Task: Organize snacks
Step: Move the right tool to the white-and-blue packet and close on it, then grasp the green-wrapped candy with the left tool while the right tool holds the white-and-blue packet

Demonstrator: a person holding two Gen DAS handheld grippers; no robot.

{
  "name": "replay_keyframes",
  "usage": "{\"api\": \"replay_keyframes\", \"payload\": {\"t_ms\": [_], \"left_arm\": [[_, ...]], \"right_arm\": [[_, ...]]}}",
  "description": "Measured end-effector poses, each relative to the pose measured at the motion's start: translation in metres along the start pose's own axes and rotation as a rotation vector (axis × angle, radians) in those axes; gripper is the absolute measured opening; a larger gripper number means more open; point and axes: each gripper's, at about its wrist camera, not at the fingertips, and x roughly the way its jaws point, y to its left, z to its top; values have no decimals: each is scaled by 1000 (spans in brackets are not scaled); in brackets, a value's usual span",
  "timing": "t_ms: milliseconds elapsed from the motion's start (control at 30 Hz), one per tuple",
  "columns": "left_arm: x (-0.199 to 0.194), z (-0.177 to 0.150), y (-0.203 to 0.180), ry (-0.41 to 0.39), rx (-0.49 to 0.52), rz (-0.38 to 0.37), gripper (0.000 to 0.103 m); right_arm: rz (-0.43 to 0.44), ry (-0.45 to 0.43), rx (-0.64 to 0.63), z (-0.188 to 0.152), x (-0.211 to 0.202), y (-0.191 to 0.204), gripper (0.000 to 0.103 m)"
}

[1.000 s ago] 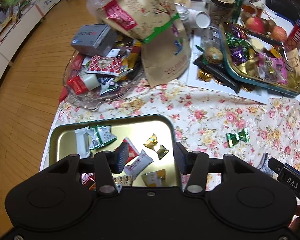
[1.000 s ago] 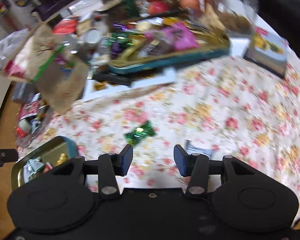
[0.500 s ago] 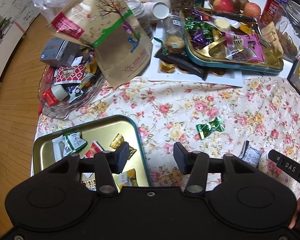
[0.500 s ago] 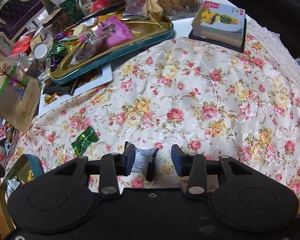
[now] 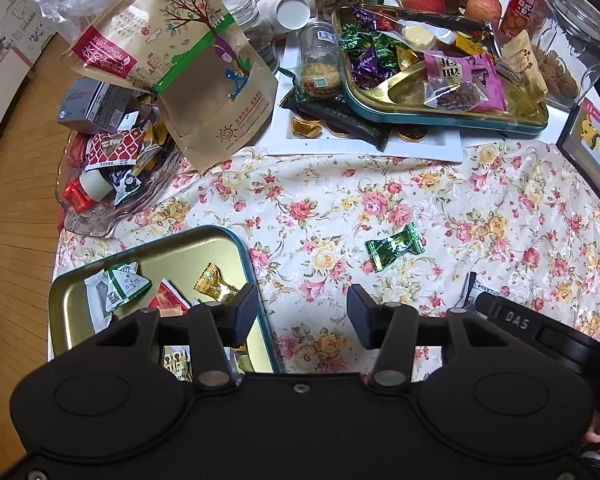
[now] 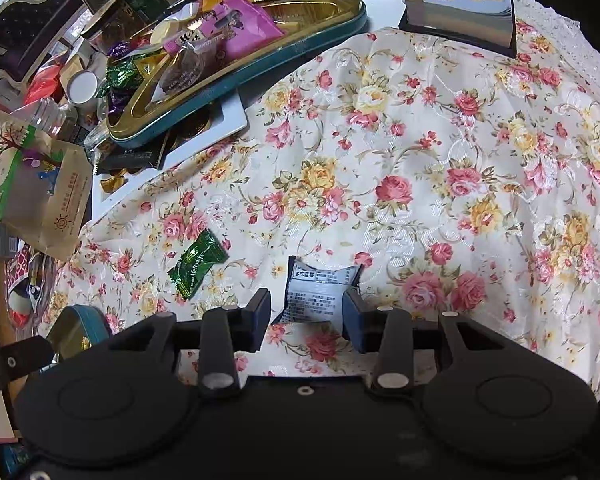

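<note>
On the floral cloth (image 6: 420, 152), white snack packet (image 6: 318, 294) between right gripper (image 6: 306, 318) jaws

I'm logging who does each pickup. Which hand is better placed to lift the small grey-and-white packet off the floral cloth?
The right. Its tongs already straddle the grey-and-white packet, jaws open on either side. The left tongs hang empty beside the gold tray.
</note>
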Motion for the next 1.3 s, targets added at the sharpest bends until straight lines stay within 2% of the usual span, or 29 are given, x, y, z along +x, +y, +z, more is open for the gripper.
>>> {"api": "replay_keyframes", "payload": {"t_ms": [367, 667, 800, 1033, 1300], "left_arm": [[-2, 0, 16, -6, -36, -3, 57], [-3, -2, 18, -3, -36, 0, 57], [-3, -3, 17, -4, -29, 1, 57], [-4, -3, 16, -4, -23, -6, 57], [-3, -4, 23, 2, -37, -10, 57]], "right_arm": [[-71, -23, -30, -1, 10, 12, 43], [-79, -12, -30, -3, 11, 17, 43], [-82, -21, -17, -1, 11, 15, 43], [-109, 16, 24, -2, 24, 11, 43], [-140, -13, 37, -1, 31, 15, 45]]}}
